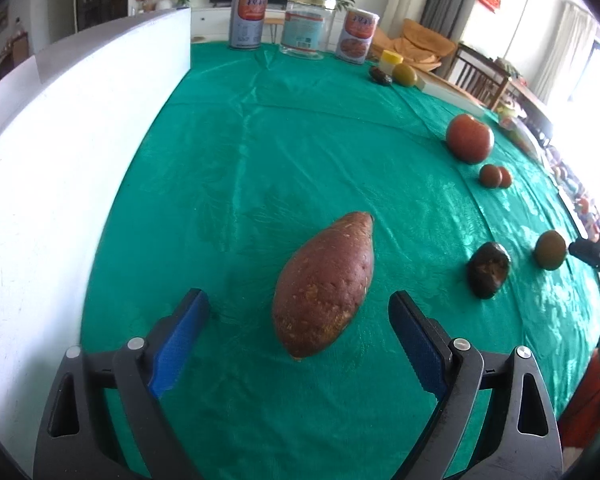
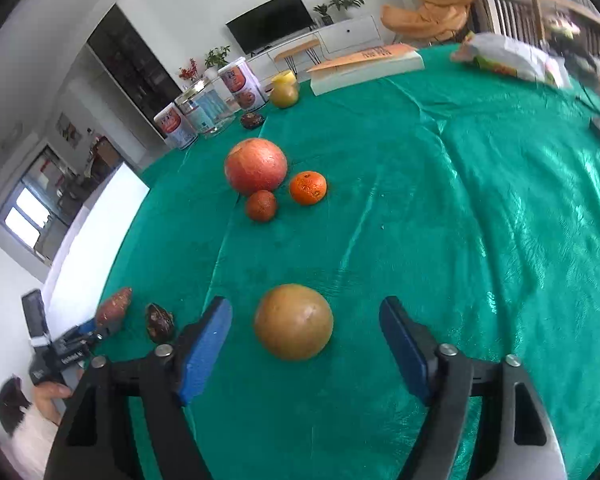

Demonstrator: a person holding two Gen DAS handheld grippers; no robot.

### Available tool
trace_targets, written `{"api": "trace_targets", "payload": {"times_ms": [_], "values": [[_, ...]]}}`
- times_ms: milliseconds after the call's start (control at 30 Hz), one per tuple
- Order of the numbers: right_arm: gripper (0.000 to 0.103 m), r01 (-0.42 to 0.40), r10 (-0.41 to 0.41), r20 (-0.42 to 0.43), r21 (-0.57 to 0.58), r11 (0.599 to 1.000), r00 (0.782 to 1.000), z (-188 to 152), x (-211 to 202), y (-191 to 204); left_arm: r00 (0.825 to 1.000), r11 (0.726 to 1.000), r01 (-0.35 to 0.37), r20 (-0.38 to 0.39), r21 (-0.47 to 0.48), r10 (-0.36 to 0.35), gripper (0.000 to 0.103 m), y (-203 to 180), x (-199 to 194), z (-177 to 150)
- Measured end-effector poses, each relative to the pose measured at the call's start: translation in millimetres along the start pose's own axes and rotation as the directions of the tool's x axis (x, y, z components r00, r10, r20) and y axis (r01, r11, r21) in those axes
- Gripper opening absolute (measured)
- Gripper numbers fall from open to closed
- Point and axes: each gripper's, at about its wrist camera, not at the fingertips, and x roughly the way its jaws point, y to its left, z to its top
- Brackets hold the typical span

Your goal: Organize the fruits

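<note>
In the left wrist view a reddish-brown sweet potato lies on the green tablecloth between the wide-open fingers of my left gripper; the blue pads stand clear of it on both sides. To its right sit a dark wrinkled fruit and a round green-brown fruit. In the right wrist view that green-brown fruit rests between the open fingers of my right gripper, untouched by either pad. Farther back are a large red fruit, a tangerine and a small reddish fruit.
A white board walls the table's left side. Two cans and a glass jar stand at the far edge, with a green fruit and a dark one nearby. A book and a snack bag lie far right.
</note>
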Motion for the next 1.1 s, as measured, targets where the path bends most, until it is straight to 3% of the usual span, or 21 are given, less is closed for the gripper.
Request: {"api": "trace_targets", "payload": {"times_ms": [100, 200, 233, 267, 300, 333, 467, 600, 700, 800, 900, 1000, 1100], "values": [[0.086, 0.069, -0.074, -0.039, -0.111, 0.991, 0.997, -5.6, 17.5, 19.7, 0.999, 0.999, -0.015, -0.033, 0.035, 0.016, 0.091, -4.2, 1.5, 0.6], [0.084, 0.077, -0.082, -0.044, -0.107, 0.991, 0.996, -3.5, 34.7, 22.5, 0.995, 0.986, -0.069, -0.057, 0.151, 0.078, 0.088, -24.8, 9.8, 0.5], [0.072, 0.081, -0.087, -0.049, -0.099, 0.992, 0.995, -3.1, 39.2, 21.9, 0.993, 0.977, -0.086, -0.059, 0.194, 0.099, 0.077, -32.0, 12.4, -0.3], [0.064, 0.087, -0.092, -0.061, -0.083, 0.993, 0.994, -2.6, 43.1, 19.5, 0.992, 0.969, -0.103, -0.047, 0.227, 0.116, 0.073, -37.7, 12.8, -0.4], [0.054, 0.092, -0.096, -0.055, -0.070, 0.993, 0.994, -2.1, 42.4, 17.0, 0.993, 0.967, -0.093, -0.048, 0.236, 0.107, 0.055, -40.7, 13.7, 1.9], [0.049, 0.087, -0.090, -0.053, -0.057, 0.995, 0.995, -1.5, 40.5, 15.2, 0.993, 0.969, -0.097, -0.050, 0.227, 0.111, 0.043, -41.6, 13.8, 5.1], [0.049, 0.045, -0.045, -0.049, 0.004, 0.999, 0.998, -4.8, 27.1, 11.1, 0.995, 0.985, -0.087, -0.043, 0.151, 0.095, 0.042, -38.2, 3.1, 9.6], [0.049, -0.100, 0.103, -0.102, 0.039, 0.994, 0.989, -6.5, 16.8, 32.2, 0.996, 0.996, 0.076, -0.041, -0.035, -0.077, 0.040, -26.7, -39.4, 7.6], [0.049, -0.237, 0.234, -0.152, 0.000, 0.972, 0.960, -0.5, 15.8, 81.2, 0.983, 0.974, 0.184, 0.006, -0.130, -0.184, 0.039, -13.9, -88.2, 8.8], [0.049, -0.365, 0.340, -0.212, -0.094, 0.926, 0.916, 7.0, 21.2, 157.4, 0.981, 0.968, 0.185, 0.091, -0.172, -0.171, 0.036, 16.2, -138.6, 19.8], [0.049, -0.470, 0.413, -0.269, -0.203, 0.859, 0.870, 16.3, 30.2, 244.0, 0.991, 0.964, 0.090, 0.114, -0.248, -0.063, 0.029, 69.7, -166.6, 31.7], [0.049, -0.512, 0.429, -0.293, -0.345, 0.787, 0.855, 24.9, 38.7, 331.1, 0.995, 0.939, -0.037, 0.078, -0.343, 0.068, 0.011, 135.7, -170.8, 37.8], [0.049, -0.547, 0.434, -0.343, -0.396, 0.738, 0.833, 30.1, 66.0, 402.1, 0.983, 0.901, -0.158, 0.021, -0.403, 0.182, 0.010, 190.5, -161.9, 40.0]]}}
